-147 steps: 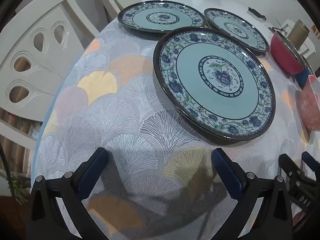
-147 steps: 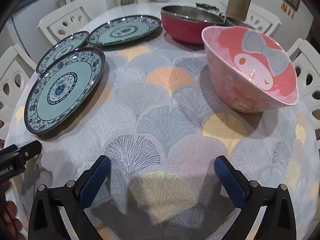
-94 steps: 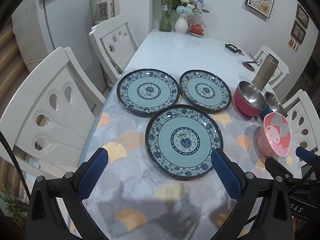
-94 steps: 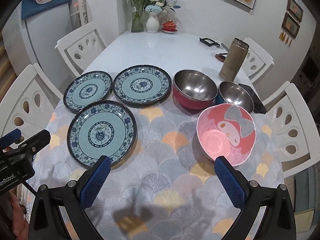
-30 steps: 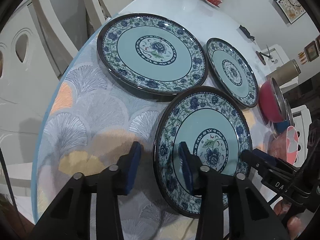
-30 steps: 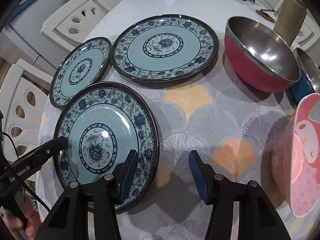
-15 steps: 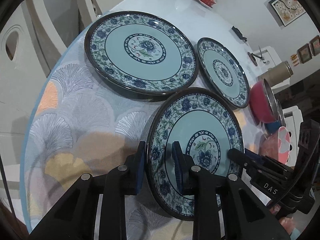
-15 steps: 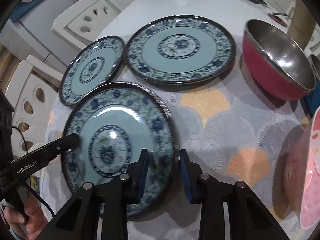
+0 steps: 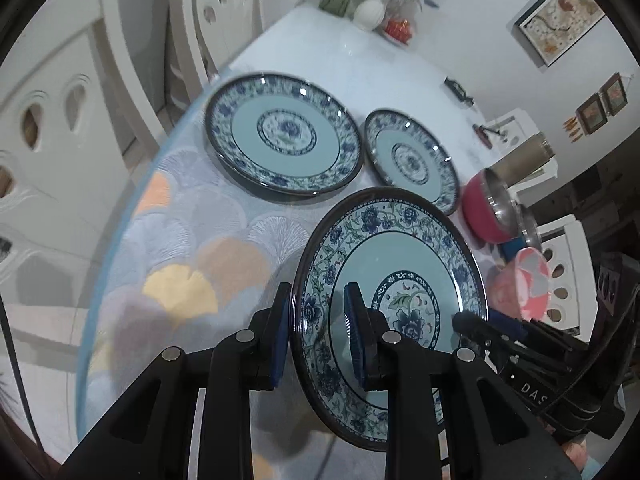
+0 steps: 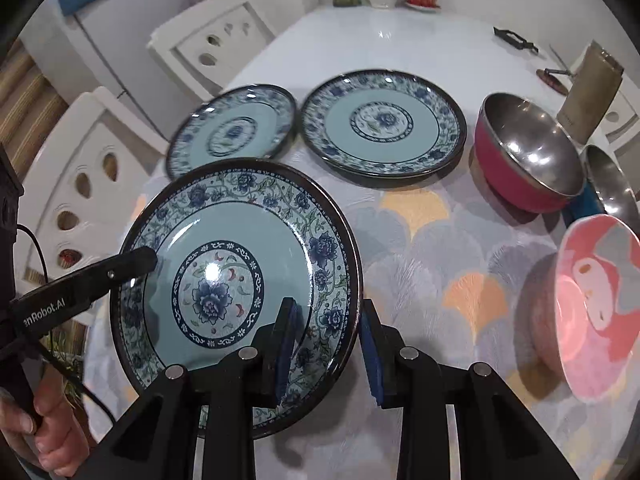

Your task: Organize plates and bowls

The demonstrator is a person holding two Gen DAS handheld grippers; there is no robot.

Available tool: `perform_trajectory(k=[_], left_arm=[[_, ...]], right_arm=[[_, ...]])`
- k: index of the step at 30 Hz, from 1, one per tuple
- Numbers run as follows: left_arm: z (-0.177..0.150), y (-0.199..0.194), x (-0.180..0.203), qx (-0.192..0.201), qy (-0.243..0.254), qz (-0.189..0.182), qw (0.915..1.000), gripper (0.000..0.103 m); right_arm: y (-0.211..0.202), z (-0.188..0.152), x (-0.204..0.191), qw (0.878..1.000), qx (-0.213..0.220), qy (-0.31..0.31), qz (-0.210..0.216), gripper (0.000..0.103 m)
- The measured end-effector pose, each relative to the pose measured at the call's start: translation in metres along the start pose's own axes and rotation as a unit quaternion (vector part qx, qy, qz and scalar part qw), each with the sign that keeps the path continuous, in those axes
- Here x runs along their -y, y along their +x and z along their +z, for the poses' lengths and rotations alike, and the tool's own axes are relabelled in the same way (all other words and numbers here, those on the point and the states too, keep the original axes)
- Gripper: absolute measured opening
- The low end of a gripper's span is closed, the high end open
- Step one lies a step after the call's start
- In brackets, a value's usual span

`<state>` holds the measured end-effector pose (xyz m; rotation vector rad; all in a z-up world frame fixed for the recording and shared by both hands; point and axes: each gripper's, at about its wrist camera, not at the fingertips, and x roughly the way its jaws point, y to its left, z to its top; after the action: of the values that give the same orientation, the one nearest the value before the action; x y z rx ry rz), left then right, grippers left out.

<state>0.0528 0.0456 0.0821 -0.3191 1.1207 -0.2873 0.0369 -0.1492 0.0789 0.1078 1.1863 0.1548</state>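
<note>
Room: white dining chairs ring a long surface [image 10: 400,16]; its near end wears a fan-patterned cloth [image 10: 424,248], with a vase at the far end.
Left claw [image 9: 316,332]: narrow, clamped on the left rim of the near plate [image 9: 404,256], one pad under the rim, one on the painted border.
Near plate: between the two claws, touching both, clear of the cloth; a second ago it lay flat with both claws still gaping around its rim.
Change: both claws have just closed on the rim and the plate now hangs tilted in the air, so the first plate is picked up and, I judge, ready to be carried onto another.
Right claw [image 10: 326,344]: narrow, pinching the plate's right rim in the same way, opposite the left claw.
Facing: the plate is round, so it has no long axis; its painted face points up and leans toward the right claw's camera, far edge higher than near edge.
Ahead of the claws: a large plate [image 10: 384,124] and a smaller plate [image 10: 236,128] lie flat side by side, just apart.
Right of the right claw: a red bowl [image 10: 528,164], a second steel bowl [image 10: 612,184] just behind, a pink cartoon bowl [image 10: 596,296] nearest.
Next: likely stacking onto the large plate.
</note>
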Motion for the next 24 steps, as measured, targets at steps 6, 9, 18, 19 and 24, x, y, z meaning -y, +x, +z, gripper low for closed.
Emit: perform_trajectory(k=[6,9,18,19,24], left_arm=[[-0.021,-0.036,0.0,0.028,-0.007,-0.005,0.9996,0.023],[-0.035,-0.04,-0.001,0.028,-0.003,0.004,0.9996,0.023],[-0.067,-0.034,-0.016,0.001,-0.004,0.017,0.9998,0.023],[-0.07,-0.033,-0.017,-0.001,-0.003,0.021,0.9998,0.023],[-0.082,-0.023,-0.027,-0.013,-0.003,0.034,0.9994,0.023]], right_arm=[[-0.044,-0.025,-0.027,0.999,0.03,-0.015,-0.004,0.031],[-0.053,-0.038,-0.037,0.999,0.034,-0.023,-0.01,0.031],[-0.045,-0.074,-0.048,0.999,0.002,-0.032,-0.017,0.031],[-0.044,-0.077,-0.05,0.999,0.0,-0.034,-0.019,0.031],[-0.033,-0.091,-0.059,0.999,-0.018,-0.043,-0.024,0.032]])
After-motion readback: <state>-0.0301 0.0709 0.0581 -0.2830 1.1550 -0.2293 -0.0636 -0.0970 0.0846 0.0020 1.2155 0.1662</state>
